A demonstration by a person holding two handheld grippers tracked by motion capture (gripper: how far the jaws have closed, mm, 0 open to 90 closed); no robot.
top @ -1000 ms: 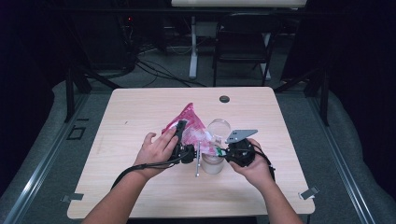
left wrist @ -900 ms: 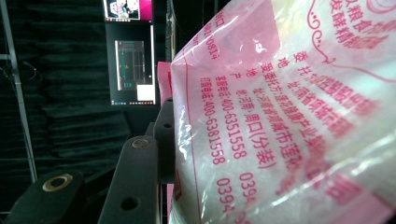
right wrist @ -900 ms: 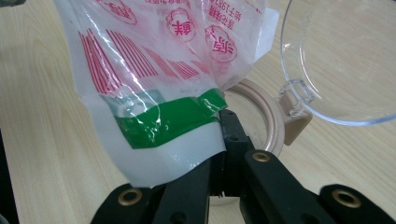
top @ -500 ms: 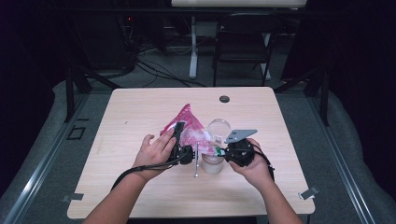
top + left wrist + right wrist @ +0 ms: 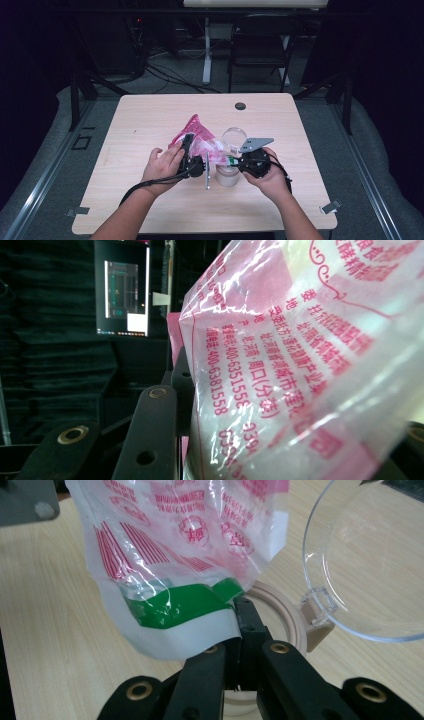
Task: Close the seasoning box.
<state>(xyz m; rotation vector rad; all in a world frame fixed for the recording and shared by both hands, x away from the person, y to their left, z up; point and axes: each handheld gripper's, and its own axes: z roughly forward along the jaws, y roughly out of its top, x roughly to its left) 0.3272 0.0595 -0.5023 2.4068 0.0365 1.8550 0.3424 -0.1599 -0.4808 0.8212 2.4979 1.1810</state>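
A pink-and-clear plastic bag (image 5: 200, 136) with red print hangs over the table between both hands. My left gripper (image 5: 190, 147) grips its bulging body (image 5: 300, 365); its jaws have just been closing, with the bag between them. My right gripper (image 5: 241, 607) is shut on the bag's green-and-white lower edge (image 5: 175, 605). Right below that edge stands a beige jar (image 5: 280, 611), and its clear hinged lid (image 5: 370, 555) is swung open. In the high view the jar (image 5: 227, 176) sits between the two hands, with the lid (image 5: 234, 137) behind it.
The wooden table (image 5: 145, 120) has a black round grommet (image 5: 240, 106) near its far edge. A thin silver bar (image 5: 207, 174) shows just left of the jar. A chair (image 5: 260, 50) and cables are on the floor beyond the table. A lit screen (image 5: 122, 290) hangs in the dark background.
The bag's upper corner has leaned slightly to the left. Both hands have stayed almost where they were.
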